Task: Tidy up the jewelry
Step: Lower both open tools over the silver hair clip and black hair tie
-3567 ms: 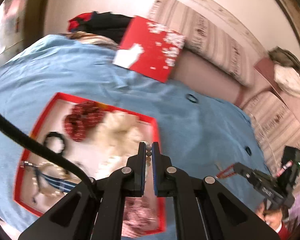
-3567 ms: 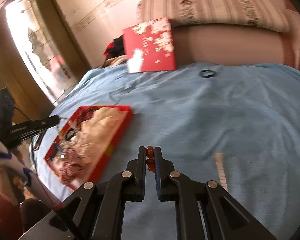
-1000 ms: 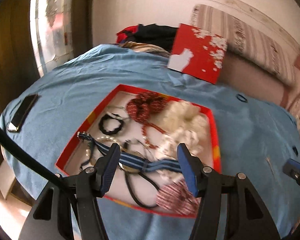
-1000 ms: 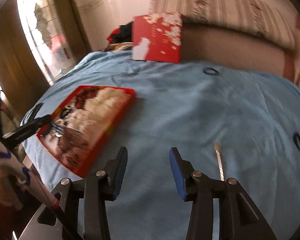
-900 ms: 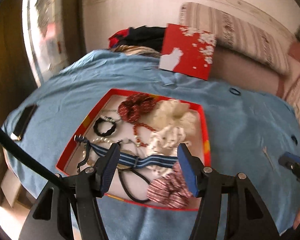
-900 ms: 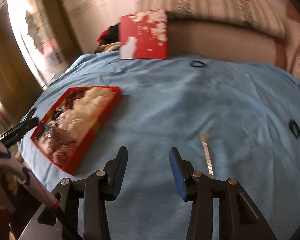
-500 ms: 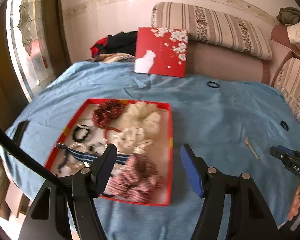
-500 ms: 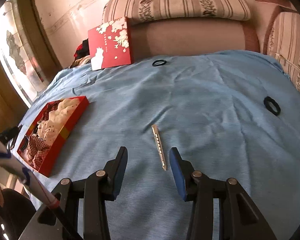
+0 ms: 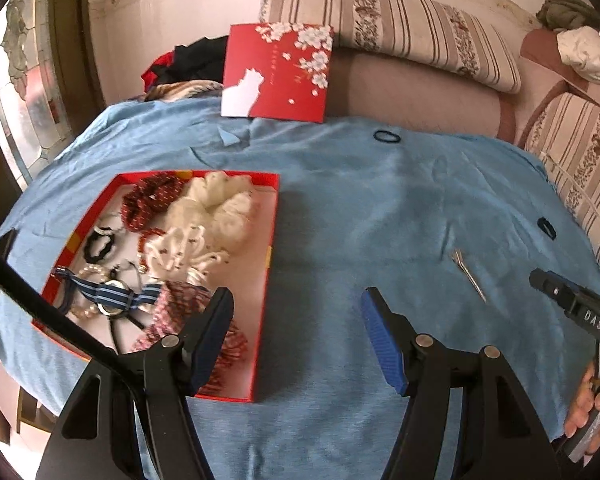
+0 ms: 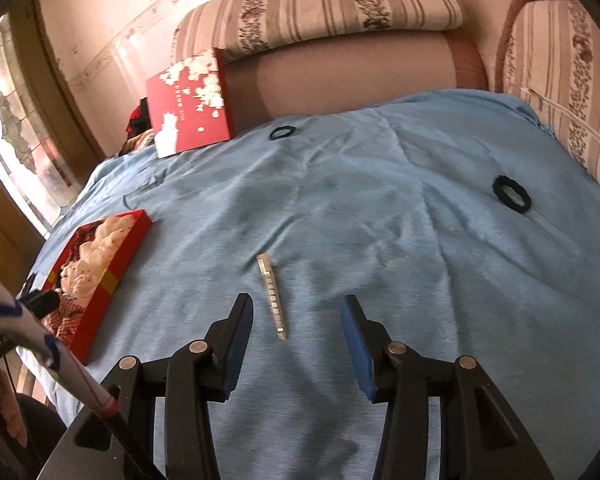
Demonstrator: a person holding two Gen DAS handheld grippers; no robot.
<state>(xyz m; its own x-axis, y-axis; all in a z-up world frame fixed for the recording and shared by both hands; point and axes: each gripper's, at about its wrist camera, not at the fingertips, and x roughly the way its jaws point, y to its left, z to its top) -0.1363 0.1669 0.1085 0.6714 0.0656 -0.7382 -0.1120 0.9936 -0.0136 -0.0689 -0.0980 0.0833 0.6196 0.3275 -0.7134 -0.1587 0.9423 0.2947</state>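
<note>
A red tray (image 9: 274, 216) on the blue cloth holds scrunchies, bead bracelets and a striped watch (image 9: 108, 294). My left gripper (image 9: 296, 328) is open and empty, above the cloth by the tray's right edge. My right gripper (image 10: 298, 326) is open and empty, just behind a silver hair clip (image 10: 272, 296), which also shows in the left wrist view (image 9: 469, 274). Two black hair ties lie on the cloth, one far (image 10: 282, 133), one at the right (image 10: 512, 199). The tray shows at the left in the right wrist view (image 10: 116, 272).
A red box lid with white blossoms (image 9: 278, 72) leans against the sofa back at the far edge. Striped cushions (image 10: 328, 12) line the back and right. Dark clothes (image 9: 188, 64) lie at the far left. A phone (image 9: 4, 240) lies at the cloth's left edge.
Both grippers opened and let go of bead bracelets. The left one pulled back and right off the tray. The right one swung right and now sits behind the hair clip.
</note>
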